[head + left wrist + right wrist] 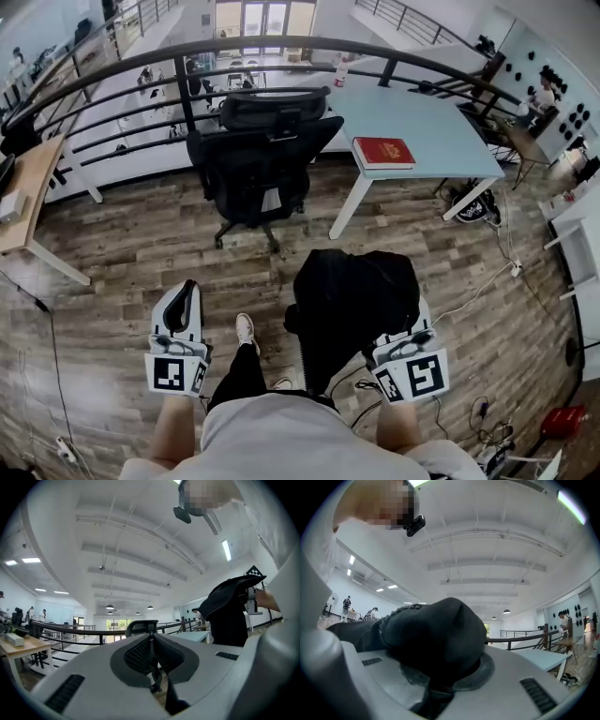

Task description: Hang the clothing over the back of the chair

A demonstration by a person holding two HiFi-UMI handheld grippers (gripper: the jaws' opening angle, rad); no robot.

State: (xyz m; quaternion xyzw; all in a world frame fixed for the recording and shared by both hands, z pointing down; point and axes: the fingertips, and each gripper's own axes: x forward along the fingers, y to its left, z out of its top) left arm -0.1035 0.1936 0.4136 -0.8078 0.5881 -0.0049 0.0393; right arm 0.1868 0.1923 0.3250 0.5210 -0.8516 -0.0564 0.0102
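Observation:
A black office chair (258,159) stands ahead on the wood floor, its back towards me; its headrest (142,626) shows just over the left gripper's jaws. The black clothing (361,300) hangs in a bundle from my right gripper (440,679), which is shut on it; the cloth covers the jaws, and only the gripper's marker cube (412,373) shows in the head view. The clothing (229,611) also appears at the right of the left gripper view. My left gripper (187,291) is level at the left, its jaws together with nothing between them.
A light blue table (422,127) with a red book (382,152) stands right of the chair. A dark railing (187,56) curves behind both. A wooden desk (28,187) is at the left. Cables and a red object (562,422) lie on the floor at the right.

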